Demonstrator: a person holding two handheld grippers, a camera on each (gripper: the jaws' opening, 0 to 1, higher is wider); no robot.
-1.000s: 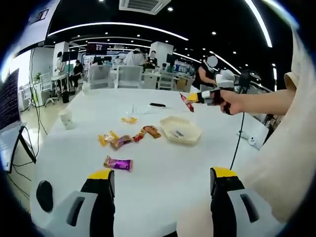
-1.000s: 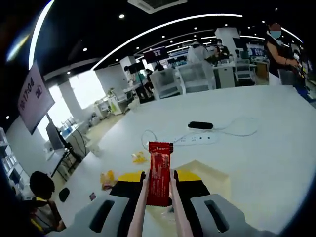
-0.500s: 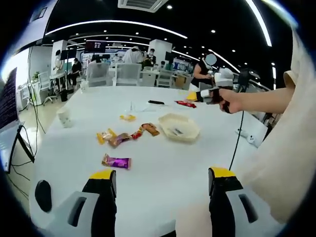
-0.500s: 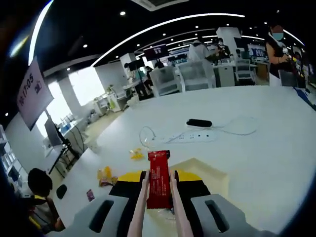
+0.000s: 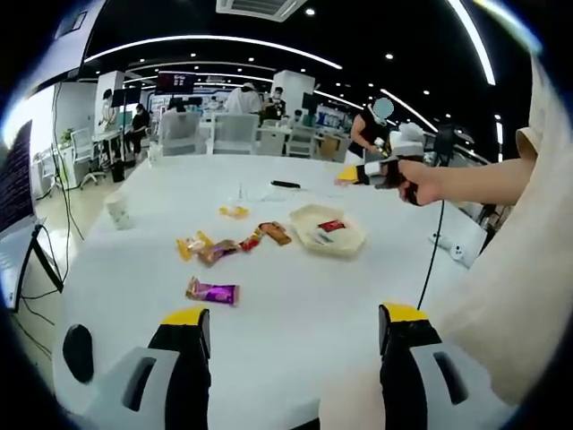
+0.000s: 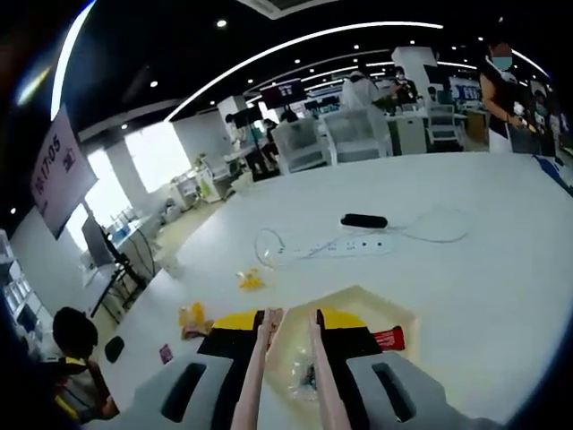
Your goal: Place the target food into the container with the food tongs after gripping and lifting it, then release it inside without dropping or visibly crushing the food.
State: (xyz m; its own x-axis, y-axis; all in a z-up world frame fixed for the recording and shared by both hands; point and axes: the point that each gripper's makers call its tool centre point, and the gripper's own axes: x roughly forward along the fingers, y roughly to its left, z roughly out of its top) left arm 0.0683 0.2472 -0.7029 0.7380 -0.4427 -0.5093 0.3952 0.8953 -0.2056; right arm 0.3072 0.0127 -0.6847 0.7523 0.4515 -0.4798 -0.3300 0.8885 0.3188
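A cream container point(image 5: 348, 245) stands on the white table, and a red snack bar point(image 5: 331, 226) lies inside it. In the right gripper view the red snack bar point(image 6: 389, 339) rests at the right side of the container point(image 6: 360, 296). My right gripper point(image 6: 288, 320) is shut on the food tongs point(image 6: 265, 351), whose tips stand slightly apart above the container with nothing between them. A hand holds the right gripper point(image 5: 377, 174) up over the table's far right. My left gripper point(image 5: 295, 333) hovers open near the front edge, holding nothing.
Several loose wrapped snacks lie left of the container: a purple one point(image 5: 213, 292), yellow and brown ones point(image 5: 218, 252), a small yellow one point(image 6: 250, 281). A paper cup point(image 5: 119, 216), a power strip with cable point(image 6: 351, 248) and a black object point(image 6: 363, 220) sit farther off. People and chairs fill the background.
The red snack bar has left the tongs and now lies in the container. The right gripper stays raised; the left gripper has barely moved.
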